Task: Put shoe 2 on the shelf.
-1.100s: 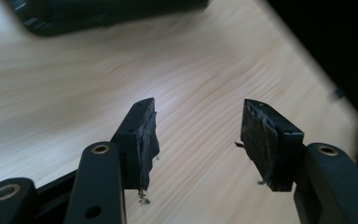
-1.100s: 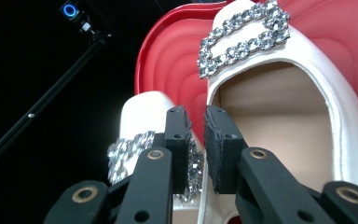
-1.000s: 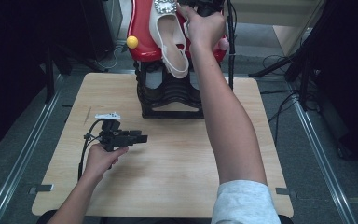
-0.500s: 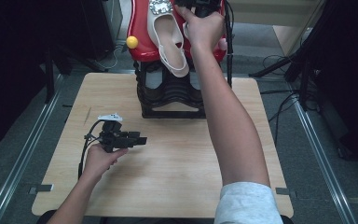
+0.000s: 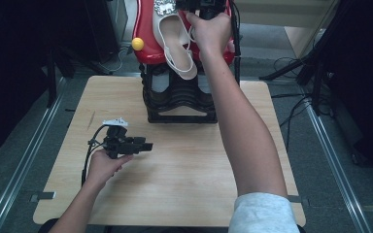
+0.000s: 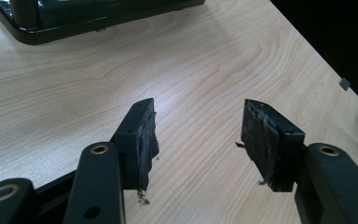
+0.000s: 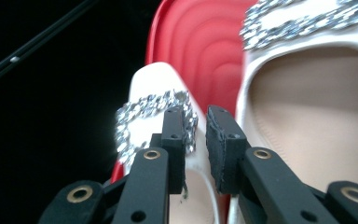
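Note:
Two white shoes with rhinestone buckles lie on a red shelf (image 5: 145,29) atop a black rack (image 5: 179,97). The nearer shoe (image 5: 175,43) hangs its heel over the shelf's front edge. The right hand reaches up to the shelf, and my right gripper (image 5: 196,7) sits beside that shoe's toe. In the right gripper view, my right gripper (image 7: 196,119) hovers over a second shoe's buckle (image 7: 140,112), next to the first shoe (image 7: 307,116). Its jaws have just been opening, a narrow gap with nothing gripped between them. My left gripper (image 5: 148,145) stands open and empty low over the table (image 6: 74,84).
A yellow ball (image 5: 137,43) sits at the shelf's left edge. The rack's black base (image 6: 74,18) stands at the back of the wooden table (image 5: 175,184). Metal rails and cables run along the floor on both sides.

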`<state>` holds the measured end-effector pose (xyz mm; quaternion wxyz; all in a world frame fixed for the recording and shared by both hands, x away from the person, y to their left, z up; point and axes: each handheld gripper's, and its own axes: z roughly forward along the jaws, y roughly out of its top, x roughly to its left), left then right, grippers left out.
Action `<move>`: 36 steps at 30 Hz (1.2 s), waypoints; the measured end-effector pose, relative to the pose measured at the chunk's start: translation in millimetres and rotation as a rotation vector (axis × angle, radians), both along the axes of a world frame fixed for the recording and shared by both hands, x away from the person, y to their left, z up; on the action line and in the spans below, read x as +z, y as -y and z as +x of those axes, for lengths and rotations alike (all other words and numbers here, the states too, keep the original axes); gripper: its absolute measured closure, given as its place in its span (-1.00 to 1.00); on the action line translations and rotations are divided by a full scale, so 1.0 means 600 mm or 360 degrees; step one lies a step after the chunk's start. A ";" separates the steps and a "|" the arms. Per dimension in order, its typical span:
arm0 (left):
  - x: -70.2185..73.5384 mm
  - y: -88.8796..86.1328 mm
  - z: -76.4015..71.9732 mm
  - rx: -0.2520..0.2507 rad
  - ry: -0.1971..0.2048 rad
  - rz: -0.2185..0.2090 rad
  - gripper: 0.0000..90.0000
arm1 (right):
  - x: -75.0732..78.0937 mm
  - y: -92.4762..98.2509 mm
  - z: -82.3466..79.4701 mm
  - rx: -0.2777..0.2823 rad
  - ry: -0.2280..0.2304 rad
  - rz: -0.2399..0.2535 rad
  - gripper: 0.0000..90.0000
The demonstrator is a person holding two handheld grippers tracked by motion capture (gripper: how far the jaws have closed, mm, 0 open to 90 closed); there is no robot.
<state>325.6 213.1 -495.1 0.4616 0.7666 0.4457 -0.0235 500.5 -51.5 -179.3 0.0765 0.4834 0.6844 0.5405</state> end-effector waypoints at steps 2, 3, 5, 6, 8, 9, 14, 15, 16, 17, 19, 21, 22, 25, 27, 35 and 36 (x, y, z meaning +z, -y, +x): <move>0.000 0.000 0.000 0.0000 0.0001 0.0002 0.00 | -0.001 -0.005 -0.003 0.0011 0.0018 -0.0037 0.73; 0.000 -0.001 0.000 0.0000 0.0001 0.0001 0.00 | -0.001 -0.009 -0.005 0.0020 0.0021 -0.0053 0.73; -0.001 -0.001 0.000 0.0004 0.0004 0.0000 0.00 | -0.002 -0.014 -0.009 0.0038 0.0026 -0.0094 0.69; -0.001 -0.001 0.000 0.0005 0.0000 -0.0002 0.00 | -0.002 -0.017 -0.011 0.0045 0.0030 -0.0109 0.69; 0.000 -0.001 0.000 0.0006 0.0002 0.0000 0.00 | -0.003 -0.020 -0.014 0.0049 0.0051 -0.0140 0.64; 0.000 -0.002 0.000 0.0007 0.0002 -0.0001 0.00 | -0.003 -0.021 -0.015 0.0049 0.0057 -0.0147 0.63; 0.000 -0.003 0.000 0.0007 0.0001 0.0002 0.00 | -0.003 -0.016 -0.018 0.0091 0.0069 -0.0160 0.52; -0.001 -0.003 0.000 0.0008 0.0000 0.0006 0.00 | -0.002 -0.016 -0.019 0.0101 0.0067 -0.0161 0.47; -0.001 -0.003 0.000 0.0007 -0.0002 0.0008 0.00 | -0.002 -0.015 -0.020 0.0110 0.0064 -0.0161 0.44; -0.001 -0.003 0.000 0.0000 -0.0002 0.0013 0.00 | -0.001 -0.015 -0.021 0.0124 0.0049 -0.0157 0.44; -0.001 -0.003 0.000 0.0000 -0.0002 0.0013 0.00 | -0.003 -0.016 -0.021 0.0160 0.0007 -0.0163 0.55; -0.001 -0.001 0.000 -0.0004 -0.0005 0.0013 0.00 | -0.005 -0.019 -0.023 0.0191 -0.0009 -0.0203 0.71; -0.001 -0.001 0.000 -0.0008 -0.0007 0.0016 0.00 | -0.006 -0.020 -0.024 0.0195 -0.0010 -0.0223 0.77; -0.001 -0.001 0.000 -0.0009 -0.0007 0.0016 0.00 | -0.009 -0.023 -0.026 0.0198 -0.0010 -0.0251 0.89; -0.002 -0.001 0.000 -0.0008 -0.0010 0.0015 0.00 | -0.009 -0.025 -0.025 0.0198 -0.0016 -0.0265 0.93; -0.002 -0.001 0.000 -0.0010 -0.0012 0.0015 0.00 | -0.014 -0.031 -0.020 0.0218 -0.0065 -0.0291 1.00; -0.002 -0.001 0.000 -0.0011 -0.0012 0.0018 0.00 | -0.014 -0.034 -0.019 0.0218 -0.0068 -0.0297 1.00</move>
